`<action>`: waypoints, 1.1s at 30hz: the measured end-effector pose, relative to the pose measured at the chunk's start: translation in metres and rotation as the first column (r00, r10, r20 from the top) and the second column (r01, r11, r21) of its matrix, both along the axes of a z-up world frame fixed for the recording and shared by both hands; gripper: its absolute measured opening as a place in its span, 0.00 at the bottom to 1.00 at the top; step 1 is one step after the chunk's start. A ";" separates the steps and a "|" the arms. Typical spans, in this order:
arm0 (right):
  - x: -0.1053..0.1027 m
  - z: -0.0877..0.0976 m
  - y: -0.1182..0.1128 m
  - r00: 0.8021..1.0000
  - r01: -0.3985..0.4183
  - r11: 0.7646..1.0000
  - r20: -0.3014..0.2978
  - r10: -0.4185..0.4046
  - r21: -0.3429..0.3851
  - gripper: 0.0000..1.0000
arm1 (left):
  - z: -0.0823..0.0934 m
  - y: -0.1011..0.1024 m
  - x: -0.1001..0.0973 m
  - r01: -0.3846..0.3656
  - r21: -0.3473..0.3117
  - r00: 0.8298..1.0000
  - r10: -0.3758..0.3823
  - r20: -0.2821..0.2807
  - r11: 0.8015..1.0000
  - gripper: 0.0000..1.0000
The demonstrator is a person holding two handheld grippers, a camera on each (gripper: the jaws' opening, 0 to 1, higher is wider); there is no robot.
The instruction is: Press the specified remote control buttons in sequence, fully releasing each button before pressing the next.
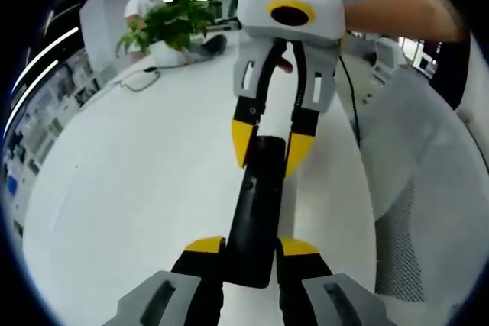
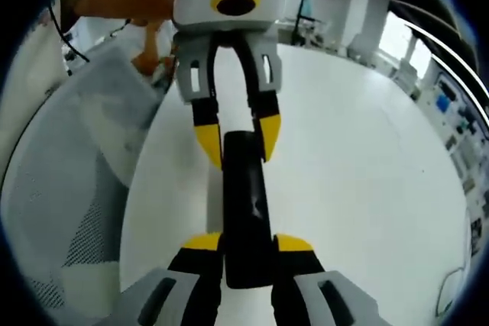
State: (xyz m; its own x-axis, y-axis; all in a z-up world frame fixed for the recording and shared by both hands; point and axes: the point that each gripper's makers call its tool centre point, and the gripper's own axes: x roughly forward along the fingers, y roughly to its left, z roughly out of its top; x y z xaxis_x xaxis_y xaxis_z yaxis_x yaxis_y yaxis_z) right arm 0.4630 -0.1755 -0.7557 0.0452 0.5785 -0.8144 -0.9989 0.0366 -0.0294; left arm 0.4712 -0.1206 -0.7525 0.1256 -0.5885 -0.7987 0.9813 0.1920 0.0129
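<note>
Remote: the black remote control hangs lengthwise between the two grippers, above the white table; each end sits between a pair of yellow-tipped jaws; in the right gripper view the same remote control runs straight away from the camera

Long axis: it lies along the line joining the two grippers, near end to far end in either view; that is the relation any press depends on, since the buttons sit somewhere along that length and I cannot make them out

Left gripper: the left gripper has its jaws closed against the sides of the near end in its own view; it appears as the far clamp in the other, left gripper

Right gripper: the right gripper is likewise closed on its end; seen from across, right gripper, its tips pinch the far end

Nearer hand: neither; both hold an end, so I judge no jaw is free to press until one lets go

Surroundings: a potted plant stands far off on the table; a grey mesh chair sits beside it
</note>
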 end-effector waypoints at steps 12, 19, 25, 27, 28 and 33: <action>-0.011 -0.017 0.004 1.000 -0.008 1.000 -0.022 0.008 -0.005 0.22 | -0.017 0.004 -0.011 -0.011 0.005 1.000 0.011 -0.025 1.000 0.25; -0.015 -0.026 0.004 0.999 -0.012 1.000 -0.032 0.012 -0.017 0.22 | -0.027 0.004 -0.018 -0.015 0.008 0.999 0.015 -0.034 1.000 0.25; -0.017 -0.029 0.005 0.999 -0.009 1.000 -0.035 0.009 -0.015 0.22 | -0.031 0.006 -0.020 -0.011 0.013 0.999 0.012 -0.041 1.000 0.25; -0.017 -0.030 0.005 0.999 -0.008 1.000 -0.033 0.008 -0.016 0.22 | -0.031 0.006 -0.019 -0.013 0.012 0.999 0.013 -0.041 1.000 0.25; -0.017 -0.030 0.005 0.999 -0.008 1.000 -0.031 0.007 -0.018 0.22 | -0.031 0.006 -0.019 -0.013 0.012 0.999 0.014 -0.041 1.000 0.25; -0.016 -0.030 0.004 1.000 -0.004 1.000 -0.028 0.004 -0.020 0.22 | -0.031 0.006 -0.019 -0.013 0.012 0.999 0.014 -0.039 1.000 0.25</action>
State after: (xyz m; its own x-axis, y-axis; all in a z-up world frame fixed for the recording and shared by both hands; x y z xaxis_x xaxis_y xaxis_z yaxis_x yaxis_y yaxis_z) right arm 0.4469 -0.1713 -0.7854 0.0197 0.5625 -0.8266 -0.9995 0.0324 -0.0018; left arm 0.4526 -0.1147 -0.7835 0.1022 -0.5778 -0.8097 0.9784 0.2055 -0.0231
